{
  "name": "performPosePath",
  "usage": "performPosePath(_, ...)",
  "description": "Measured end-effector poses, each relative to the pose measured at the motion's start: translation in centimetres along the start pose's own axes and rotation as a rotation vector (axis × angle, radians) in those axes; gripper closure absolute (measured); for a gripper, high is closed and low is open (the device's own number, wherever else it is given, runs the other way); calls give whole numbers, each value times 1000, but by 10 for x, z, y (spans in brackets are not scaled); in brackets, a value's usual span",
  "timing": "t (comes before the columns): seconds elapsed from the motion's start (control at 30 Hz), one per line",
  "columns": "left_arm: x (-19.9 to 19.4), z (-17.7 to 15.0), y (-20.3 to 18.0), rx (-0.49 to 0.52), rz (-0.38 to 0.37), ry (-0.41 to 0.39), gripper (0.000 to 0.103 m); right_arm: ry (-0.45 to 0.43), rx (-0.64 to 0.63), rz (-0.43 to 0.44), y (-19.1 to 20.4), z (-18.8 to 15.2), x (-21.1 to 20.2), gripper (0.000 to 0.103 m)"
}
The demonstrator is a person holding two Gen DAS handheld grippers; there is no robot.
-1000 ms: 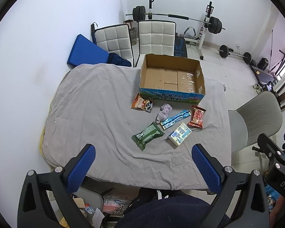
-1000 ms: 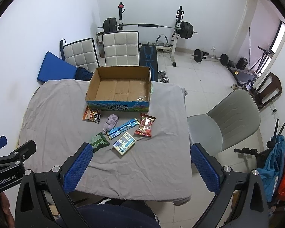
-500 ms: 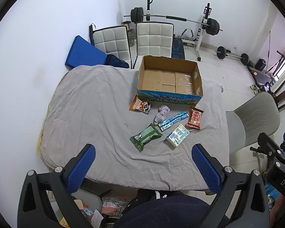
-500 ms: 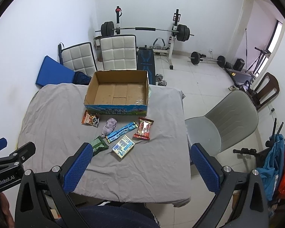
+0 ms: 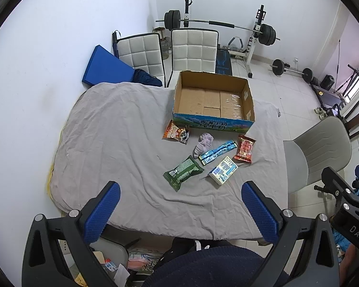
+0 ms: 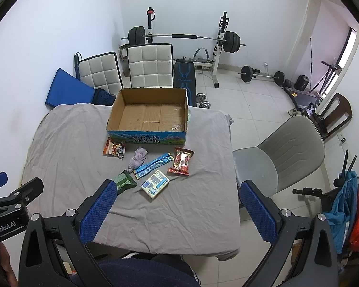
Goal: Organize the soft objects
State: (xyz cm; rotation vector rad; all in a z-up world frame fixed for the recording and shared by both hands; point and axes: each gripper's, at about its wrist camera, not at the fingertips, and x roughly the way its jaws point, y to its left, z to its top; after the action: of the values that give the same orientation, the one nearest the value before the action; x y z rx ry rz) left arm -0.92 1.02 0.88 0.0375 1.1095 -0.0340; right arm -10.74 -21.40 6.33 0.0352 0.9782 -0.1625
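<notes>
As both cameras have pulled back, the cardboard box (image 5: pixel 213 100) looks smaller.

- Cardboard box (image 5: pixel 213 100): matt brown inside, glossy print outside.
- Tabletop (image 5: pixel 112 129): wrinkled grey cloth.
- Snack packets (image 5: pixel 182 172): shiny plastic film.
- Fingers (image 5: pixel 102 211): blue, dimpled rubbery pads.

Crumpled lilac cloth bundle (image 5: pixel 203 144) lies on grey sheet among five flat snack packets (image 5: pixel 182 172), before empty open cardboard box (image 5: pixel 213 100).

Open brown cardboard box (image 6: pixel 150 117) on grey cloth-covered table (image 6: pixel 59 143); six soft items (snack packets, a lilac sock (image 6: pixel 138 158)) lie before it.
</notes>
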Motion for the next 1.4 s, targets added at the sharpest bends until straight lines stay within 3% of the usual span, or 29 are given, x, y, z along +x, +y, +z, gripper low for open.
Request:
performPosePath(1.2,-6,-8,-10,2,0,7,0,10,6,8,-5,-4,0,0)
performPosePath(1.4,4,-4,-4,-13,16,-22,0,57,41,28,-10,-3,24,0)
